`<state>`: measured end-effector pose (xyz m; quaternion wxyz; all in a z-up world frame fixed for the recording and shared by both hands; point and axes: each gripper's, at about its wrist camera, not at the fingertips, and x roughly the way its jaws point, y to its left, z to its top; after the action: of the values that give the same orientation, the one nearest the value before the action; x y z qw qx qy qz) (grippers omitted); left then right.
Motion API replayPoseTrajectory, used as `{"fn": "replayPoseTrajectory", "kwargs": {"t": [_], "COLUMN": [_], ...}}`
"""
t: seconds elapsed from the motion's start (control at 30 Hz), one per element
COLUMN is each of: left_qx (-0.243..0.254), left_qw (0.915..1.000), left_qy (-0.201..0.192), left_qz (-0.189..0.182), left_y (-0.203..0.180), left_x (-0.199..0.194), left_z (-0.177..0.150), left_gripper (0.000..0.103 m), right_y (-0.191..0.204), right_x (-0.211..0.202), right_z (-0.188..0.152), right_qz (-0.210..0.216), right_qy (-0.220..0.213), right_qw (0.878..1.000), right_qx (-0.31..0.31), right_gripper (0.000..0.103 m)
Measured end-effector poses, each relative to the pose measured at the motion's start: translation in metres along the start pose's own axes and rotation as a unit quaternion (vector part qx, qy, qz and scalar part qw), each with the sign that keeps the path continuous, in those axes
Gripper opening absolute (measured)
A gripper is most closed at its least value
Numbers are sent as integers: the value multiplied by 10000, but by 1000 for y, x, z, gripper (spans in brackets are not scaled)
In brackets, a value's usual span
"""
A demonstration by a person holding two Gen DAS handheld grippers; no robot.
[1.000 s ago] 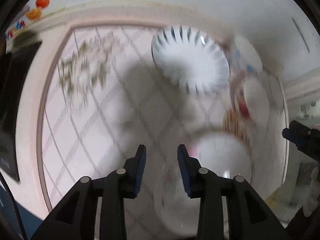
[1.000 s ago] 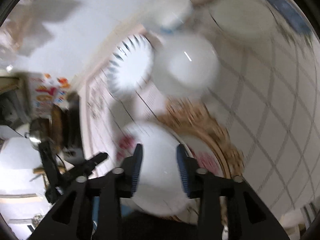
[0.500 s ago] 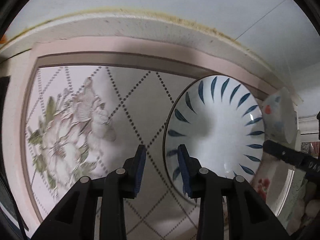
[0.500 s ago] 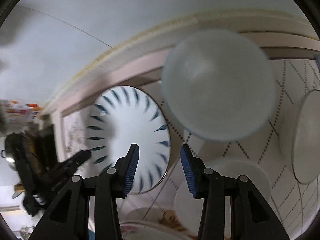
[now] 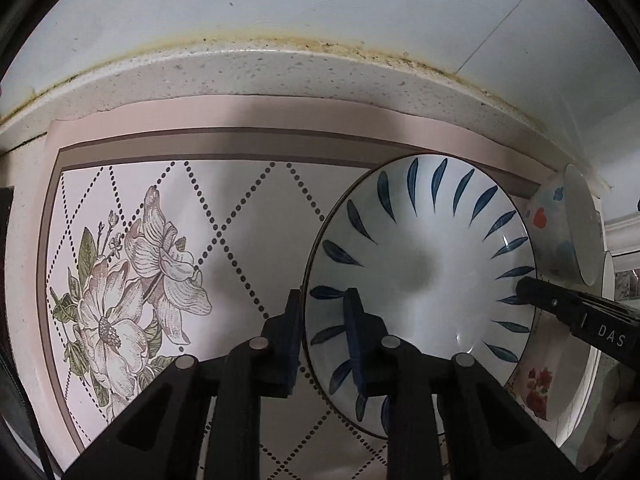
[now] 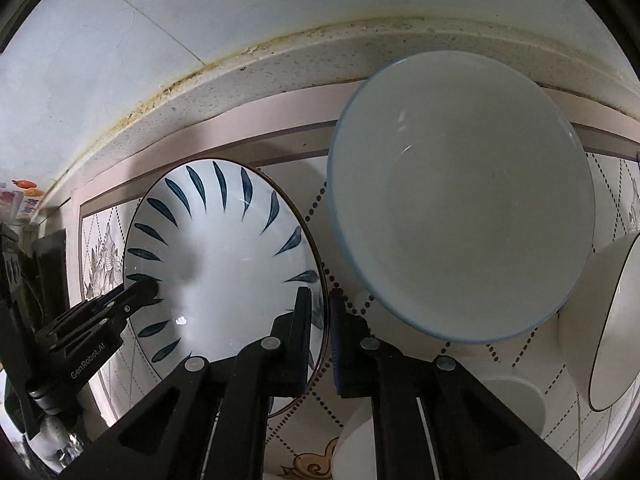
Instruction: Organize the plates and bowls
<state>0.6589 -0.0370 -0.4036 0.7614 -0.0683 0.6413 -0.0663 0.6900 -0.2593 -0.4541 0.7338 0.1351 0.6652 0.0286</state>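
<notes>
A white plate with blue leaf marks [image 5: 420, 276] lies on the patterned mat; it also shows in the right wrist view [image 6: 220, 264]. My left gripper [image 5: 322, 336] straddles its left rim, one finger on each side, a gap still showing. My right gripper [image 6: 320, 332] straddles its right rim, jaws nearly closed on it. A large pale-blue bowl [image 6: 460, 196] stands right of the plate. A small bowl with coloured spots [image 5: 568, 228] sits at the far right of the left wrist view.
The floral mat [image 5: 132, 280] covers the counter up to the wall ledge [image 5: 280, 76]. A black-rimmed white bowl [image 6: 616, 320], a small white bowl [image 6: 516, 404] and a gold-patterned plate [image 6: 312, 464] lie near the right gripper. A red-flowered dish [image 5: 536, 388] sits right of the plate.
Both grippers have moved forward and down onto the blue-leaf plate, one at each rim. The right jaws have narrowed around its edge.
</notes>
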Motion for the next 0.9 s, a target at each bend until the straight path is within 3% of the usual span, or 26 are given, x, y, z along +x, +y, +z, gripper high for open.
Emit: {"fn": "replayPoseTrajectory", "kwargs": {"t": [0.47,0.77,0.9], "left_qx": [116,220,251], "left_qw": [9990,9970,9964], "left_qy": [-417,-700,-730], "left_qz": [-71,-263,-351], "left_y": [3,-10,-18], "left_x": [-76,-137,-146], "left_z": [-17,-67,-96], "left_gripper": [18,18,18], "right_y": [-4,-4,-12], "right_x": [-33,-95,-119], "right_z": [-12,-59,-94], "right_qz": [418,701,743], "right_qy": [-84,-359,-422], "right_qw": [9991,9967,9959], "right_qx": [36,-185,-302], "right_gripper": [10,10,10]}}
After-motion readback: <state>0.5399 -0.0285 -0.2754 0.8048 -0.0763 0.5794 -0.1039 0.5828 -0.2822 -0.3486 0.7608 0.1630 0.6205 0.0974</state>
